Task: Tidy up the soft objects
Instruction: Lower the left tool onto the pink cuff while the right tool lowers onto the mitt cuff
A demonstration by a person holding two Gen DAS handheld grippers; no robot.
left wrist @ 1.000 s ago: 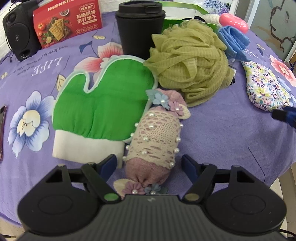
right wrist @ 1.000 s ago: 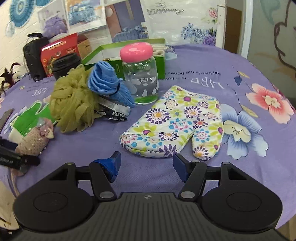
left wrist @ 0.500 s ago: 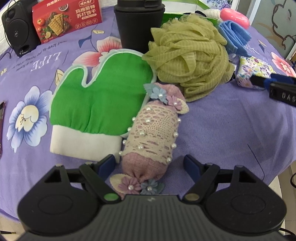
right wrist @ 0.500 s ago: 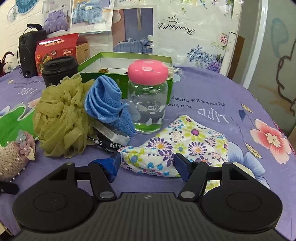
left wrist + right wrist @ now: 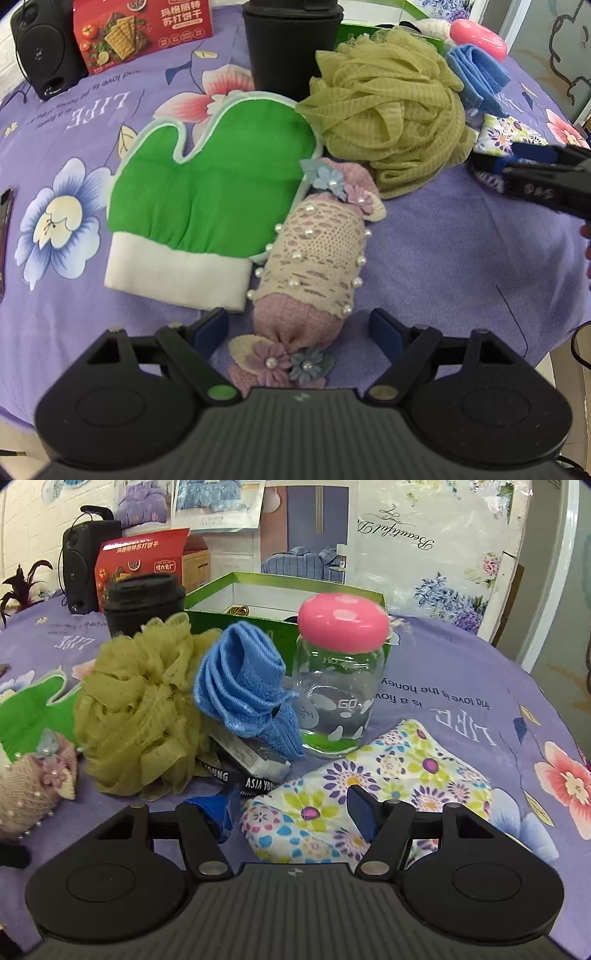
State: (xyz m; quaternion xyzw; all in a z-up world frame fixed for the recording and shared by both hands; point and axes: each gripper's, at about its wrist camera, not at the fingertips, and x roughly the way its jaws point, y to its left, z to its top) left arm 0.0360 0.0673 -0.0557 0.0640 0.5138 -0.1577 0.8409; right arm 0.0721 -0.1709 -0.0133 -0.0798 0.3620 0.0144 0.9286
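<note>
Open tongs [image 5: 291, 814] astride floral mitt [image 5: 369, 786]

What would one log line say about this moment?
left claw: open, astride pink lace roll, jaws just widened | right claw: open, over floral mitt cuff | nothing gripped

left hand-held gripper [image 5: 297, 328] is angled steeply downward, jaws spread wide and just been opening further, pads clear of anything. right hand-held gripper [image 5: 291, 808] tilts down more gently, jaws partly apart, pads not pressing on anything
</note>
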